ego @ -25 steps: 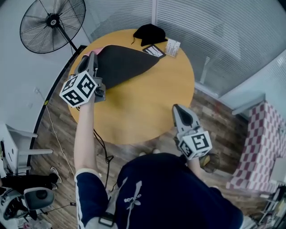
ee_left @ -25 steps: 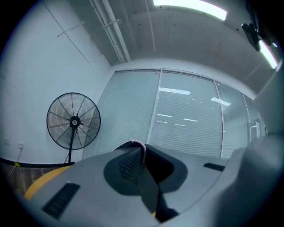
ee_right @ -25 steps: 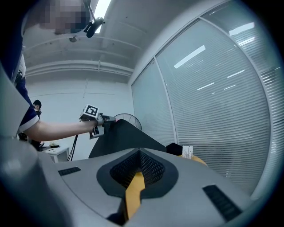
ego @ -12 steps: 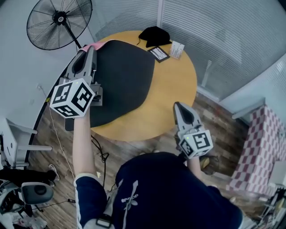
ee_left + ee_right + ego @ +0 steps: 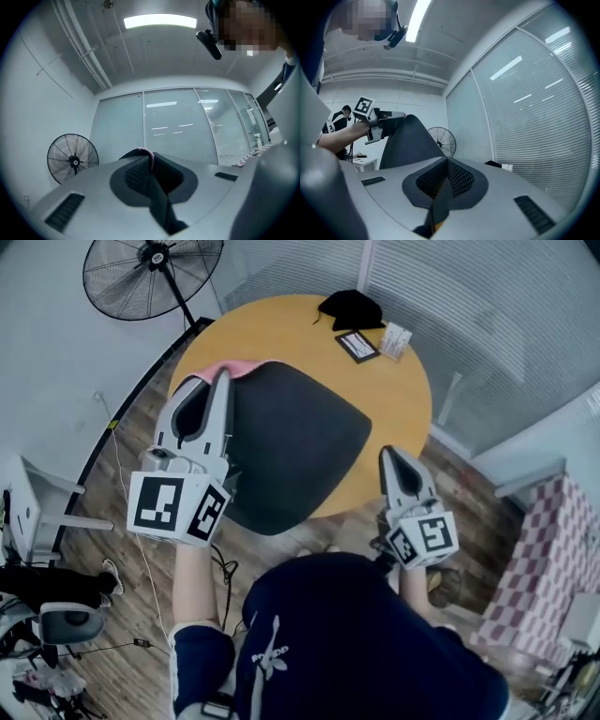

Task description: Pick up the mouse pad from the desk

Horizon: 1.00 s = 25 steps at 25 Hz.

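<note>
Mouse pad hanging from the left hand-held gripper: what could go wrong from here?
1. The left hand-held gripper pinches the mouse pad by one edge only. The rest hangs limp, so it could slip out.
2. The right hand-held gripper is shut and apart from the pad, so it would not catch a slip.
3. If swung toward the far side of the table, the pad might sweep the card.

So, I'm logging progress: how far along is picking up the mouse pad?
Done: the left tool is shut on the edge of the mouse pad. In hand: the pad hangs upright from it, raised above the desk; whether its lower edge is clear I cannot tell. The right tool is shut and empty. Left: little, at most lifting the pad fully clear.
</note>
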Tool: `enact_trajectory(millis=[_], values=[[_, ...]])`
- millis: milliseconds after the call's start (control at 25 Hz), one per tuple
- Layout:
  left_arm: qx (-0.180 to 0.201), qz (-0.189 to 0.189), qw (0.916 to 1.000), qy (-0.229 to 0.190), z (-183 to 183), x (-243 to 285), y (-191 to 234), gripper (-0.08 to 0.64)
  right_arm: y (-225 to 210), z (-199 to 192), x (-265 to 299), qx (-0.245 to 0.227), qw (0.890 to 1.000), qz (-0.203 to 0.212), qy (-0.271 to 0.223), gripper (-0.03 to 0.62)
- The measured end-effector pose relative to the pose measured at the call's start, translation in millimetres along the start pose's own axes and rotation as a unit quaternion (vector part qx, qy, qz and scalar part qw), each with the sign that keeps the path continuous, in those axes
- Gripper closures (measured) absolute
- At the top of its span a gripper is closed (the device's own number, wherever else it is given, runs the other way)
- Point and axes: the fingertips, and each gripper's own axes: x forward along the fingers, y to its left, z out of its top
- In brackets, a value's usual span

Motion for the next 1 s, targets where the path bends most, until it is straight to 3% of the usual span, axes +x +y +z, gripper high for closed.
enact_trajectory(millis=[120, 400, 720, 1000], values=[[0.018, 0.015, 0.9996, 0.014, -8.9, -24.2, 2.1, 0.541, 9.4, 2.9, 2.0, -0.001, 1.000, 0.004, -0.004, 0.591], [0.013, 0.070, 0.9964, 0.045, -43.5, -72.6, 8.6, 0.541, 19.6, 2.5, 6.2, -0.011, 1.000, 0.021, -0.003, 0.591], [-0.020, 0.120, 0.9892, 0.082, -90.2, -135.3, 11.0, 0.541, 44.6, -1.1, -7.8, -0.023, 0.999, 0.025, 0.002, 0.591], [-0.052, 0.139, 0.9830, 0.108, -119.2, -168.2, 2.7, 0.541, 53.6, -3.3, -24.1, -0.028, 0.999, 0.020, 0.011, 0.591]])
